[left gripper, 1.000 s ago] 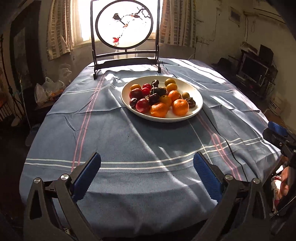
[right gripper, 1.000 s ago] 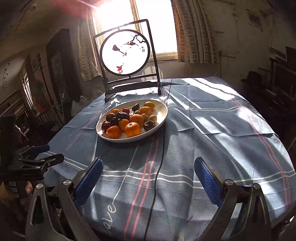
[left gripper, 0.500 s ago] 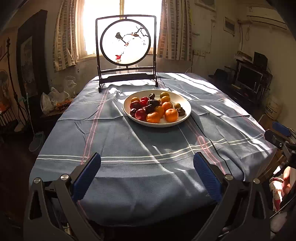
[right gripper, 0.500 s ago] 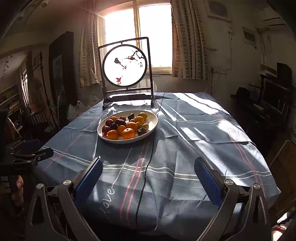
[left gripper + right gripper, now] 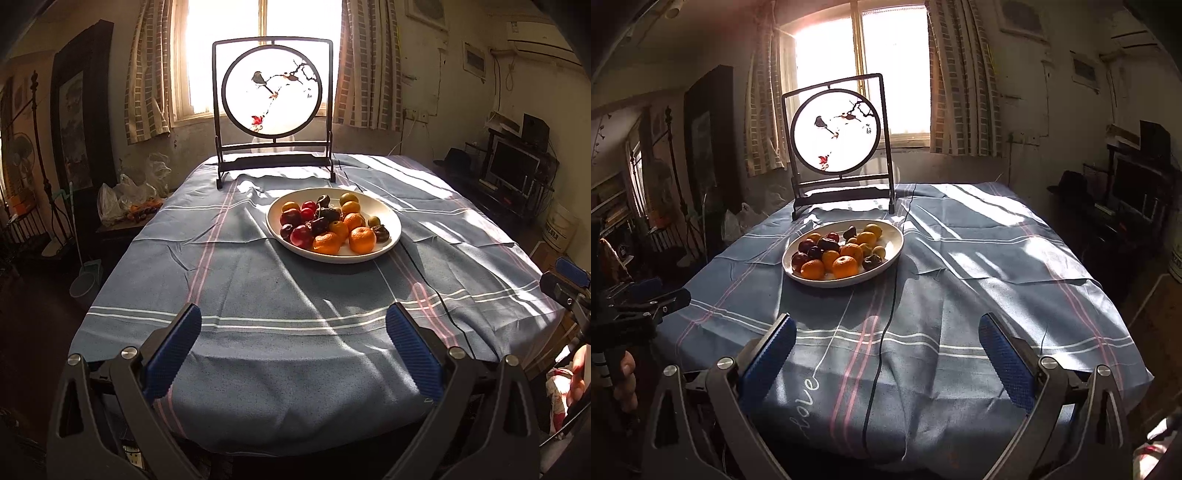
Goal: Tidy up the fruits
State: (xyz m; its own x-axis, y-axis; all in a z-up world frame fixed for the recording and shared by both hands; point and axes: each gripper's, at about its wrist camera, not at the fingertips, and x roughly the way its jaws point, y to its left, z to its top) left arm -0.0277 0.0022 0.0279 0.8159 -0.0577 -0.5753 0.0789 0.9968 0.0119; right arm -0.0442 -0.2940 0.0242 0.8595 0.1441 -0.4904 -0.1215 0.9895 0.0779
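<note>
You see: tablecloth (image 5: 258, 280) matt woven cloth, creased | plate (image 5: 391, 242) smooth glossy, likely ceramic | oranges (image 5: 362, 240) dimpled, slight sheen | your left tongs (image 5: 293, 347) ribbed blue rubbery pads, matt grey plastic arms, shiny metal rivets | screen frame (image 5: 218, 110) dark, satin.

The tablecloth (image 5: 258, 280) is dusty blue, crossed by thin white stripes and pink bands, with white cursive lettering near its front edge in the right wrist view. The plate (image 5: 388, 214) is cream white. On it, the tangerines (image 5: 362, 240) are bright orange, the plums (image 5: 301, 236) deep red, and a few dark brown fruits (image 5: 327, 214) sit among them. The round screen (image 5: 272, 88) has a black frame and a pale panel painted with a dark bird, thin branches and a red leaf. The curtains (image 5: 369, 66) show a beige and grey check. Both gripper pads (image 5: 171, 354) are ribbed blue on grey-black arms.
</note>
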